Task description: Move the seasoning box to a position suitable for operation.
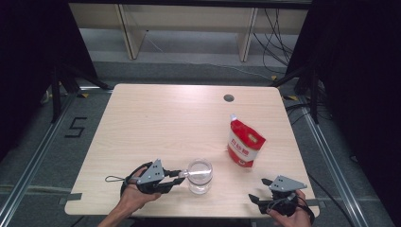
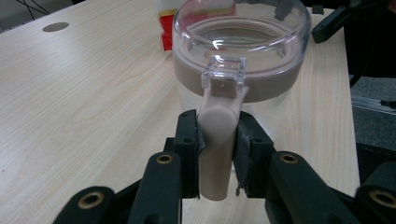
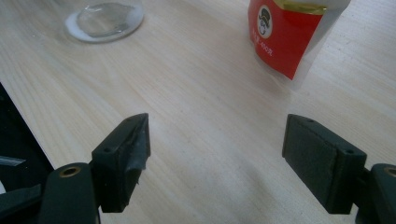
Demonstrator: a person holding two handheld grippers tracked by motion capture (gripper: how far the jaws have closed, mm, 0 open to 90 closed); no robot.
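Beige handle clamped, red pouch untouched

Nearest, the left gripper [image 2: 217,140] pinches the handle [image 2: 215,154] of the clear lidded jar [image 1: 200,176] near the table's [image 1: 156,118] front edge; the right gripper [image 3: 217,154] gapes empty; beyond, the sugar pouch [image 1: 244,143] stands unopened, so filling likely remains.

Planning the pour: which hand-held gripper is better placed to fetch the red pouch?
The right hand-held gripper. Its jaws are open and empty, with the red pouch just beyond it. The left hand-held gripper is shut on the jar's handle.
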